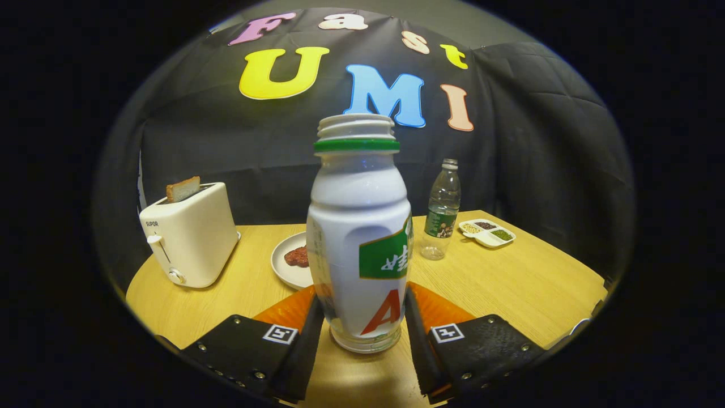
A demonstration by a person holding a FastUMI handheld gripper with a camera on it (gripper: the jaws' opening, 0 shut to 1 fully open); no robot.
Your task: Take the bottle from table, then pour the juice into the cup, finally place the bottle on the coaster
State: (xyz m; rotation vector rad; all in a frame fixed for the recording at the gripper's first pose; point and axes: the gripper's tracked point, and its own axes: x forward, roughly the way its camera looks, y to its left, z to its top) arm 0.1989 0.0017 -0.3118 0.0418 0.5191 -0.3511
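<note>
A white juice bottle with a green neck ring, a green and red label and no cap stands upright between my two fingers. My gripper is shut on it, one finger pressing each side of its lower body. Its clear base sits at or just above the wooden table, casting a shadow toward me; I cannot tell whether it touches the tabletop.
Beyond the fingers to the left stands a white toaster with a slice of bread in its slot. A white plate holding a reddish-brown piece lies behind the bottle. To the right are a clear plastic bottle and a divided white dish of grains.
</note>
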